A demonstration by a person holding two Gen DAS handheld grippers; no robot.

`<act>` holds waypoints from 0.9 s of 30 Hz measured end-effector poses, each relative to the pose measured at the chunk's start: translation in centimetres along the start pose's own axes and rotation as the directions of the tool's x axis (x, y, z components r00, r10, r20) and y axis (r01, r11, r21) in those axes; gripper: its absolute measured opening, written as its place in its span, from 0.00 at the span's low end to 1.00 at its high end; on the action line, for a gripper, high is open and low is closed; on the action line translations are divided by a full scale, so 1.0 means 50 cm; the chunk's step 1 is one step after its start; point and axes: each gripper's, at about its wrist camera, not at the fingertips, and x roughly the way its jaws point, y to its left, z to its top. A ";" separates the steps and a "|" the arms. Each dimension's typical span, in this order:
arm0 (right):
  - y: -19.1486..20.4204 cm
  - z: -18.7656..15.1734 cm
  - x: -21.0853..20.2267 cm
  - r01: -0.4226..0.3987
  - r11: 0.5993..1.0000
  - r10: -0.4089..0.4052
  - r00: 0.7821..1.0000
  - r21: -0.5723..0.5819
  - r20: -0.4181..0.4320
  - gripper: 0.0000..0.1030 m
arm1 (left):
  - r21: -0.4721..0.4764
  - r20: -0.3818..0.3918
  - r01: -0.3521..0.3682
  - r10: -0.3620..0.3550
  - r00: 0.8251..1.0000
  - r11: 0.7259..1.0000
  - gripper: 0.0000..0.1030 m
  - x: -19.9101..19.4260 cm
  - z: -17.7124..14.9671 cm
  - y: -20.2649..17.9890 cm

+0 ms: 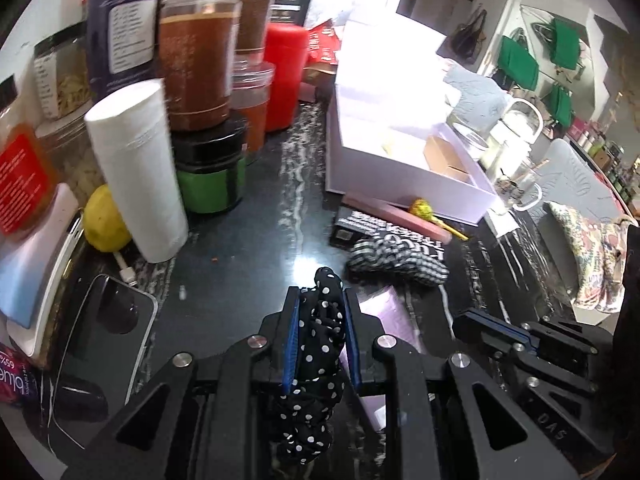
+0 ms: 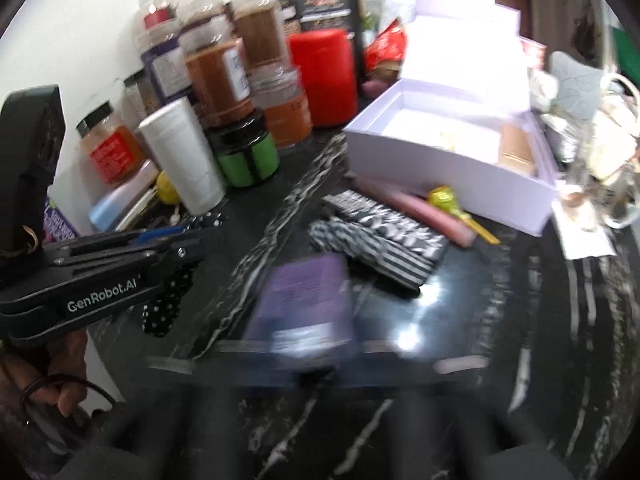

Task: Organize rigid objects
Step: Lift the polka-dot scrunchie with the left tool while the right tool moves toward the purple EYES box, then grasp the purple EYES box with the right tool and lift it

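Observation:
My left gripper (image 1: 320,300) is shut on a black cloth with white polka dots (image 1: 316,344), which bulges out past the blue pads and hangs below them; the same cloth (image 2: 164,312) shows in the right wrist view under that gripper (image 2: 200,240). My right gripper (image 1: 460,320) sits low to its right with its jaws together. A purple packet (image 2: 304,296) lies blurred just ahead of my right gripper (image 2: 320,368); I cannot tell whether its edge is pinched. An open white box (image 1: 400,184) stands beyond on the black marble counter (image 1: 240,264).
Jars (image 1: 196,64), a red canister (image 1: 284,76), a white tube (image 1: 136,168), a green jar (image 1: 210,188) and a lemon (image 1: 106,220) crowd the left. A striped cloth item (image 1: 396,260), black lettered box (image 1: 352,228), pink bar (image 1: 400,216) and lollipop (image 1: 420,208) lie before the box. A phone (image 1: 108,320) lies near left.

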 end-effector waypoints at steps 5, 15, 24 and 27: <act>-0.029 -0.013 -0.022 0.003 1.000 -0.003 1.000 0.013 -0.010 0.02 | 0.028 0.011 0.016 -0.016 1.000 0.999 0.19 -0.003 0.007 -0.032; -0.025 -0.027 -0.001 -0.096 0.992 0.100 0.994 0.086 -0.040 0.74 | -0.020 0.034 -0.042 0.042 0.999 0.999 0.19 -0.032 -0.003 0.008; 0.046 -0.033 0.064 -0.084 0.996 0.085 0.990 0.017 -0.111 0.75 | -0.070 0.034 -0.108 0.110 0.993 0.992 0.19 -0.050 -0.023 0.075; 0.073 -0.033 0.081 -0.068 0.998 0.066 0.990 -0.015 -0.128 0.75 | -0.086 0.031 -0.119 0.122 0.992 0.989 0.19 -0.051 -0.026 0.095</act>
